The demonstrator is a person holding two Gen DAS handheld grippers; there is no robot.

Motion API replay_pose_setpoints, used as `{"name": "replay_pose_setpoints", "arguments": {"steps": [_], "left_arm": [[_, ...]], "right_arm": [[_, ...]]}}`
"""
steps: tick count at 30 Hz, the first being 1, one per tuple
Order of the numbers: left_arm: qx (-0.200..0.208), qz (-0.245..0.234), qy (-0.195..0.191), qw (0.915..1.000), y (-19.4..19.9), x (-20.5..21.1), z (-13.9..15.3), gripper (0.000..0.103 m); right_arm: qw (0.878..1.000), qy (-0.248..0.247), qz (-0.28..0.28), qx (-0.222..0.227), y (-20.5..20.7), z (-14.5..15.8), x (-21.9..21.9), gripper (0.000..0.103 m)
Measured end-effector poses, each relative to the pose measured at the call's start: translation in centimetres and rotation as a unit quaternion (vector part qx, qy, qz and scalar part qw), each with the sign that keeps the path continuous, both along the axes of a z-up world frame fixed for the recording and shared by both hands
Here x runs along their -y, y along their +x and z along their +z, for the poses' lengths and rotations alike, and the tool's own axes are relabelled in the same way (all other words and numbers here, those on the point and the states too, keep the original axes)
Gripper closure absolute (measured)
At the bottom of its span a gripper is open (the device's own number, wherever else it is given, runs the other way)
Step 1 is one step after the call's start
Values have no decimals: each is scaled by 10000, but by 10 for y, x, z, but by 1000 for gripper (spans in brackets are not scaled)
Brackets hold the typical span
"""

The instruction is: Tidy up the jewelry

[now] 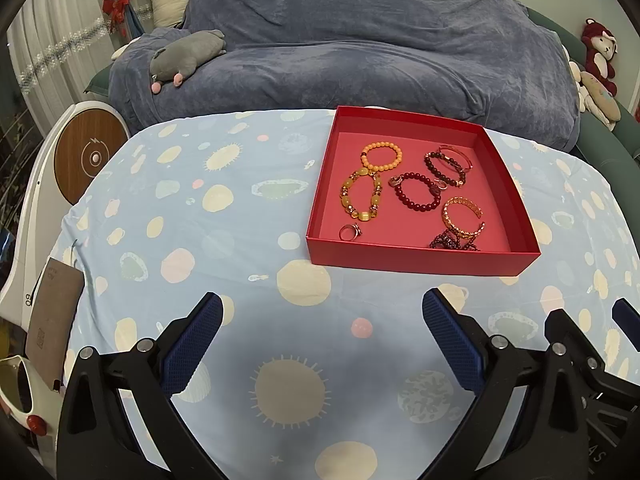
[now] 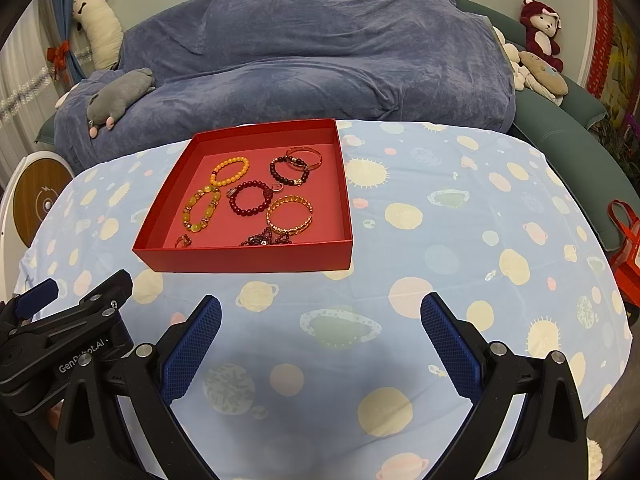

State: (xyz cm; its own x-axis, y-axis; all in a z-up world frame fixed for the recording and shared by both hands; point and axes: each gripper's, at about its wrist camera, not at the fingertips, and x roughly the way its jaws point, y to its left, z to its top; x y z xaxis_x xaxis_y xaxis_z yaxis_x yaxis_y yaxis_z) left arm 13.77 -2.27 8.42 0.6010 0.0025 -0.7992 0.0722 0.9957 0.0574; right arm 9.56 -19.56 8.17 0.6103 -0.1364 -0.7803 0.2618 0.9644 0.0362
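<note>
Jewelry all lies in red box (image 1: 420,254) by table's far edge; my left gripper (image 1: 322,344) and right gripper (image 2: 320,344) hover wide, empty; I would approach the ring (image 1: 351,233) at the box's near-left corner from above.

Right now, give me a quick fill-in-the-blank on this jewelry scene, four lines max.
1. All the jewelry lies inside the shallow ____ cardboard box.
2. The orange round-bead bracelet sits toward the box's ____ side.
3. The left gripper and the right gripper both hold ____.
4. The small ring lies at the near end of the yellow chunky-bead bracelet, near the box's ____ wall.

Missing: red; far; nothing; front
</note>
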Motion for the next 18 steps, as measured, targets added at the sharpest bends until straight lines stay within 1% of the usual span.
{"name": "replay_pose_setpoints", "arguments": {"steps": [18], "left_arm": [[35, -38, 42, 10000, 3, 0, 2, 8]], "right_arm": [[10000, 11, -6, -5, 0, 0, 0, 7]]}}
